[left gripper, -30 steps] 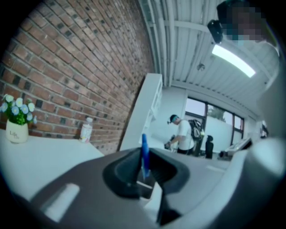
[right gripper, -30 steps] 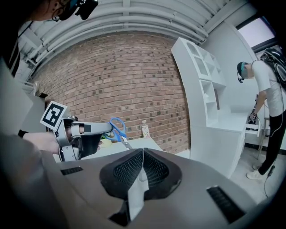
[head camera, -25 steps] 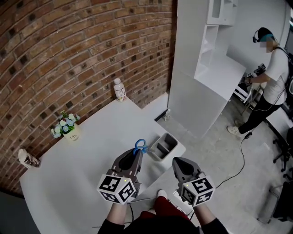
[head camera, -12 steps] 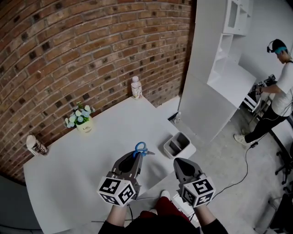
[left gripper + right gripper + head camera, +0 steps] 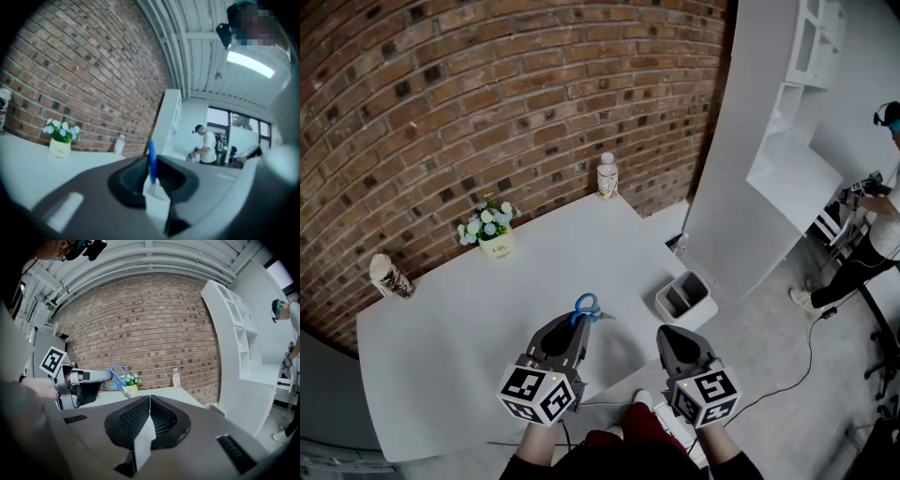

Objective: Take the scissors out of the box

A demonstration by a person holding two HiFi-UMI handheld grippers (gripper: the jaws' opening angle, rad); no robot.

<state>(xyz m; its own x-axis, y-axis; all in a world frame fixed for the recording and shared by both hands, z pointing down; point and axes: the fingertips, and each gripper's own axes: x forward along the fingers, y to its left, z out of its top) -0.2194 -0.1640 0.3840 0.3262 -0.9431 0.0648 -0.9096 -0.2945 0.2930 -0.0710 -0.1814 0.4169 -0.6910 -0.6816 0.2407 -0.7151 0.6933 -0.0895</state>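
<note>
Blue-handled scissors point(image 5: 586, 307) stick out of my left gripper point(image 5: 577, 323), which is shut on them and holds them level above the white table point(image 5: 469, 328). In the left gripper view the blue handle point(image 5: 152, 158) stands upright between the jaws. The grey box point(image 5: 685, 295) sits at the table's right corner, apart from the scissors and to their right. My right gripper point(image 5: 671, 334) hovers beside the left one, near the table's front edge, shut with nothing in it. The right gripper view shows the scissors point(image 5: 117, 378) in the left gripper point(image 5: 101, 376).
A pot of flowers point(image 5: 494, 234), a small bottle point(image 5: 607, 175) and a patterned cup point(image 5: 391, 277) stand along the brick wall. A white shelf unit point(image 5: 787, 159) rises at the right. A person point(image 5: 883, 211) stands on the floor far right.
Both grippers have moved left over the table, away from the grey box, which now lies farther to their right. The scissors stay gripped in the left gripper.
</note>
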